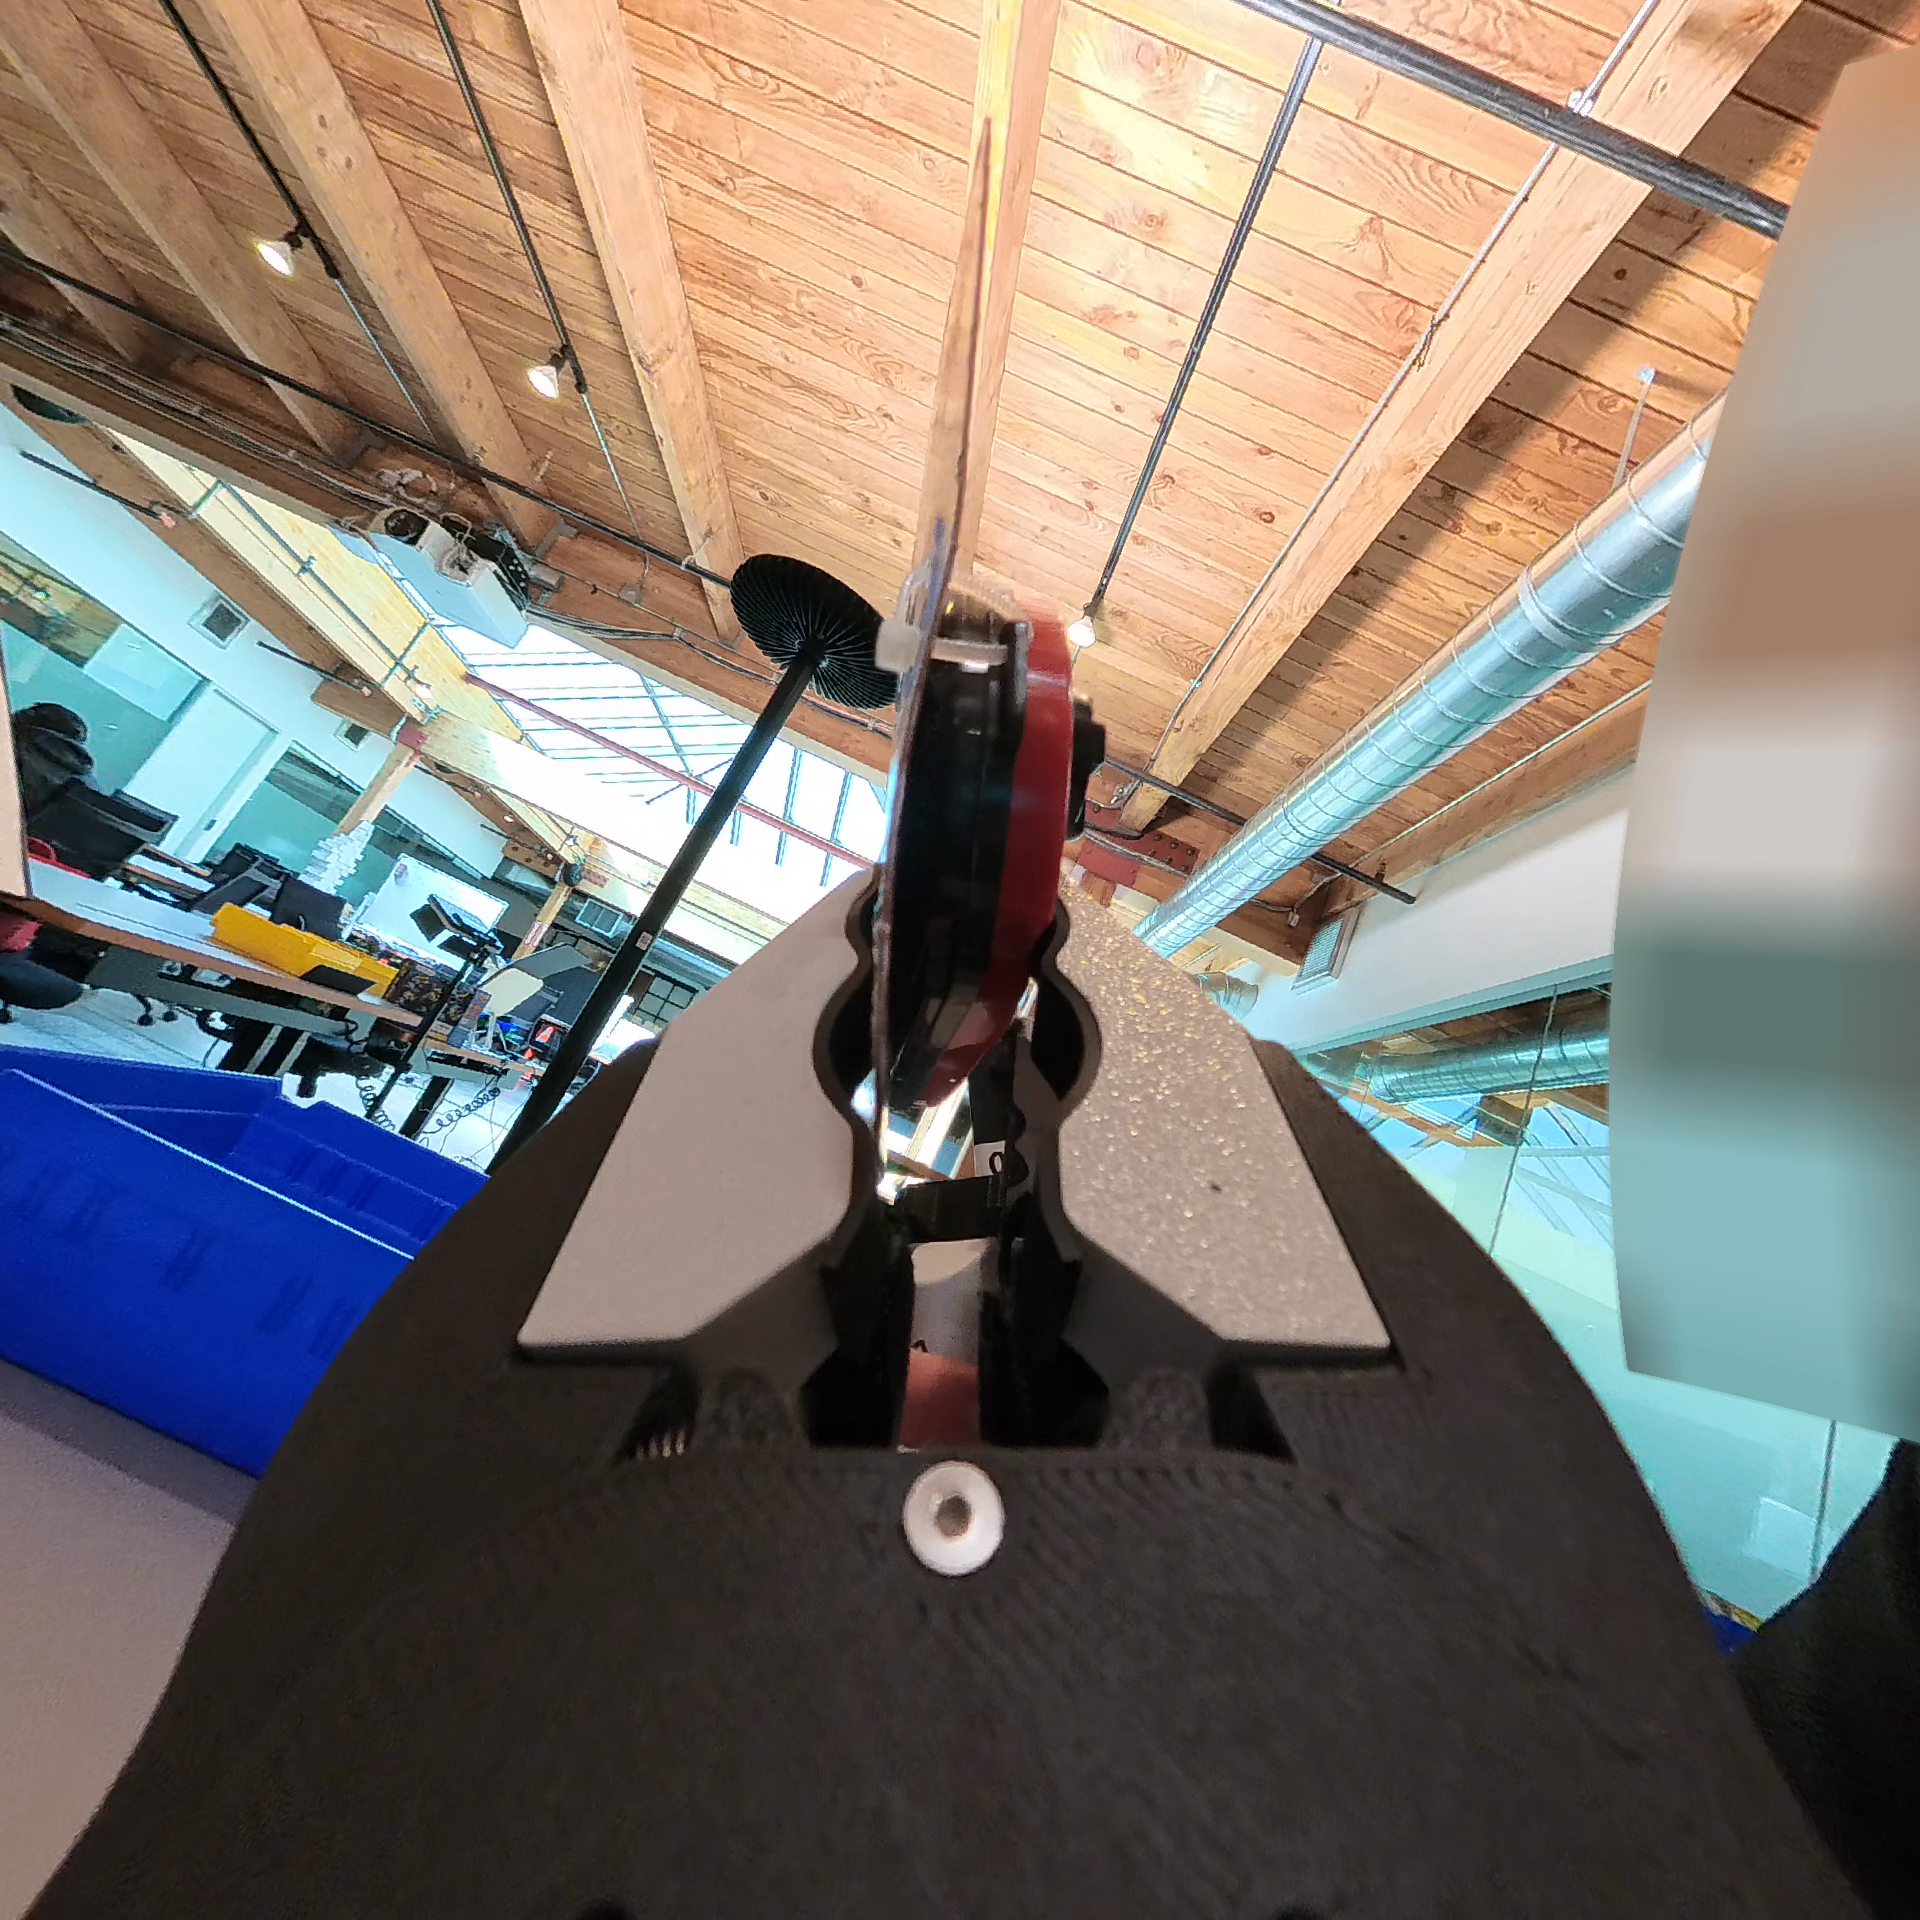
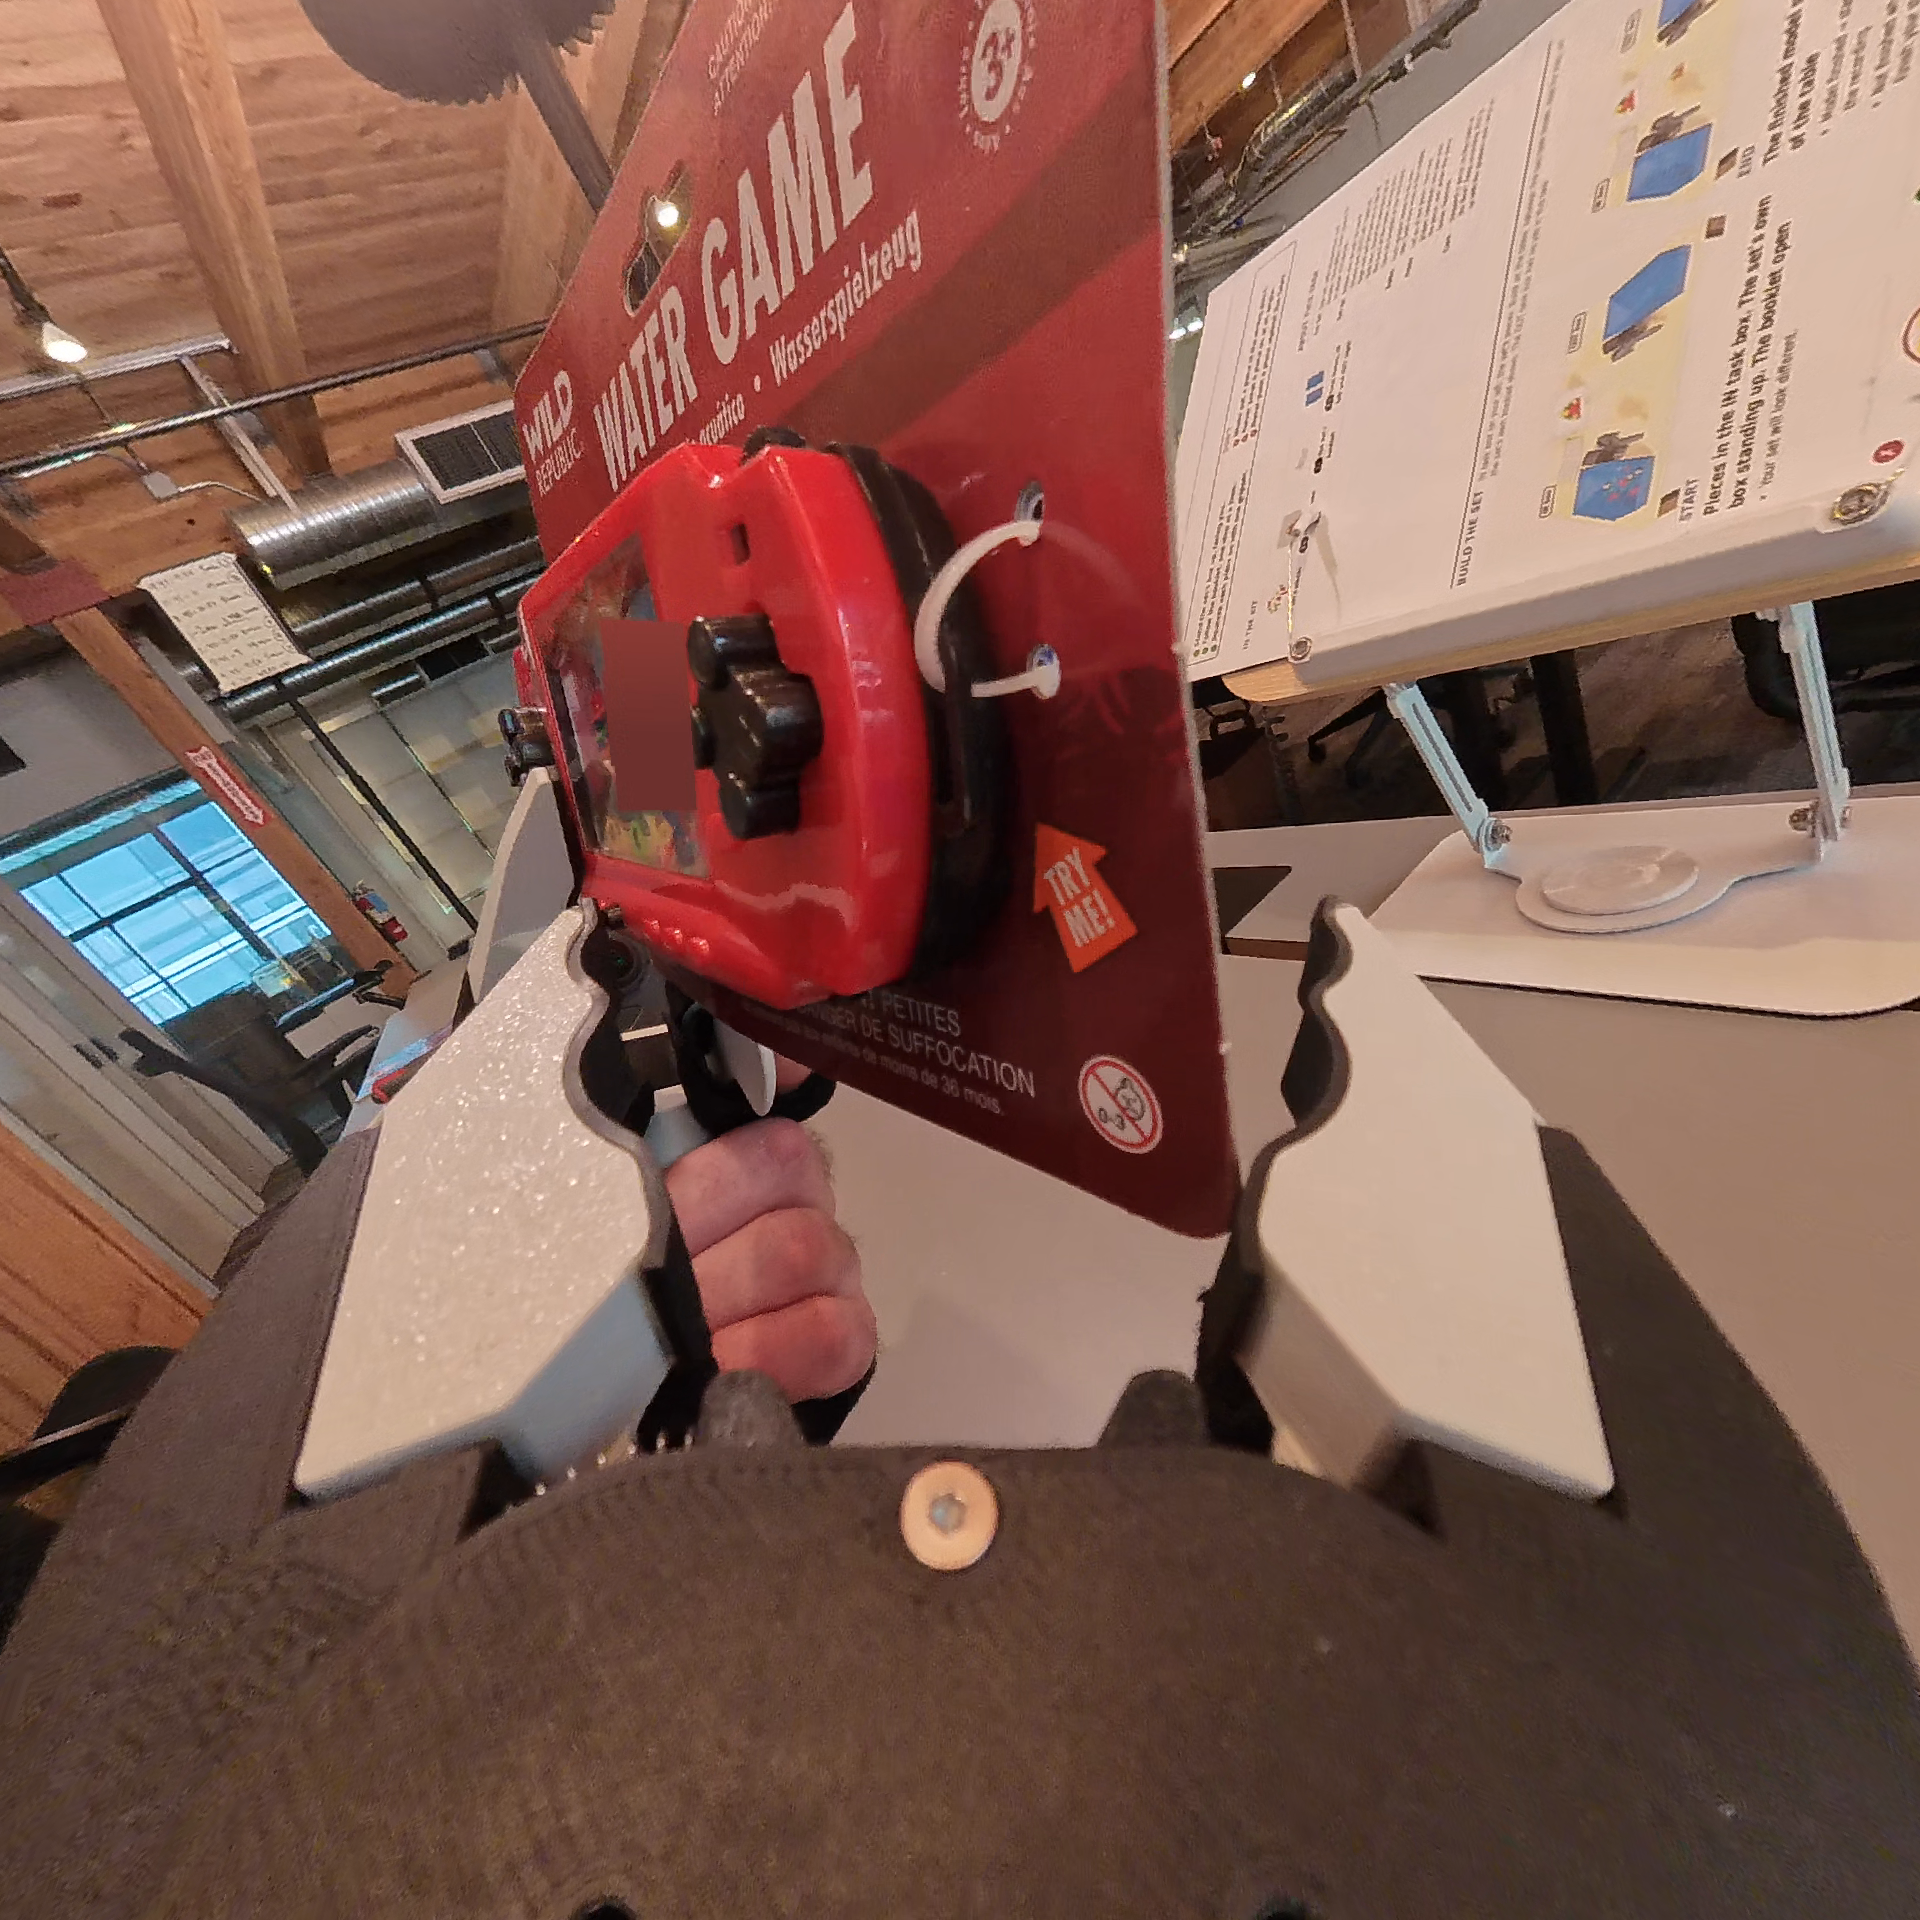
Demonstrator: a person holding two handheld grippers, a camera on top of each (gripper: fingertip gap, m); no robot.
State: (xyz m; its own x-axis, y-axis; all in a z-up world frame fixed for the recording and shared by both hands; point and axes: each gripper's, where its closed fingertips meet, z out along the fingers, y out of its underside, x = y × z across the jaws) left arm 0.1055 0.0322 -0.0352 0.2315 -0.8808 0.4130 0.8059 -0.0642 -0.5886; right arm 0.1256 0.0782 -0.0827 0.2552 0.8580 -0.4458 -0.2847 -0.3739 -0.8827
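Note:
A red handheld water-game toy (image 2: 790, 748) is tied by a white zip tie (image 2: 966, 603) to a dark red printed card (image 2: 935, 260). My left gripper (image 1: 961, 935) is shut on the toy (image 1: 1029, 790) and its card (image 1: 961, 364), seen edge-on and held upright toward the ceiling. My right gripper (image 2: 961, 925) is open. Its two fingers stand on either side of the card's lower part without touching it. A hand (image 2: 779, 1268) below the toy holds the other gripper's handle.
A blue plastic bin (image 1: 187, 1226) stands at the left on the grey table (image 2: 1662, 1143). A black pole with a round ribbed disc (image 1: 810, 644) rises behind the toy. A printed instruction sheet on a tilted board (image 2: 1558, 364) with a white stand base (image 2: 1610, 914) is at the right.

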